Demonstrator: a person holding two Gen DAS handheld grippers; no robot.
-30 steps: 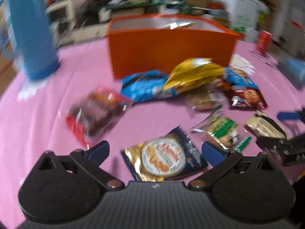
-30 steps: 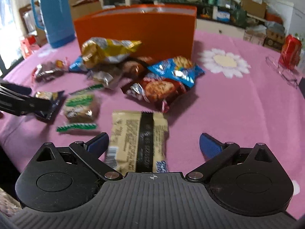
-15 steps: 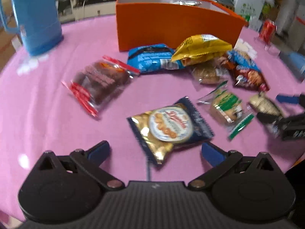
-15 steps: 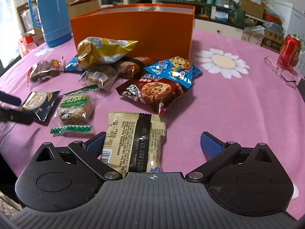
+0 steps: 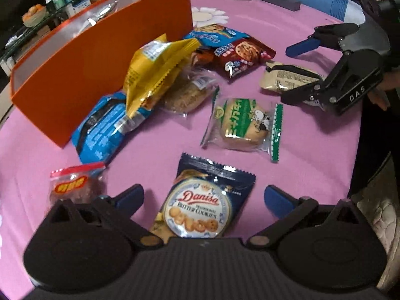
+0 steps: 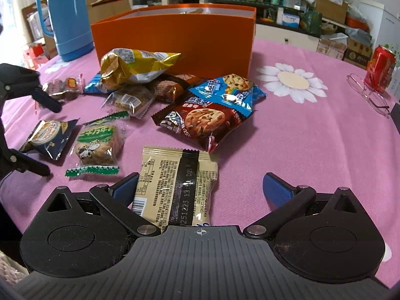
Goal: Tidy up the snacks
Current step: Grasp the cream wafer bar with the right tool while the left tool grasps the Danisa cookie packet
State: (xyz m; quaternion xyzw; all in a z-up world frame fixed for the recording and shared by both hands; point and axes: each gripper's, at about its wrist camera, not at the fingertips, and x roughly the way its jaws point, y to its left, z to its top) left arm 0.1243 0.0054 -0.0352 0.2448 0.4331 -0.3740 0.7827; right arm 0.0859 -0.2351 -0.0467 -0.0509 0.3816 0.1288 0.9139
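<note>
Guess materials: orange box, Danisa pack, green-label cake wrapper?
Orange box: looks like rigid matte cardboard, with flat stiff walls and a pale inner face. Danisa butter cookie pack: glossy printed film, probably foil-lined, with gold sheen and zigzag-cut ends. Green-label cake wrapper: clear thin plastic, as the cake shows through and the film glints.

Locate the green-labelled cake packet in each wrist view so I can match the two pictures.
Left wrist: the green-labelled cake packet lies right of centre, beyond the Danisa cookie bag.
Right wrist: the packet lies at lower left, just right of the Danisa bag.
Shared landmark: the orange box, behind the snack pile in both.
</note>
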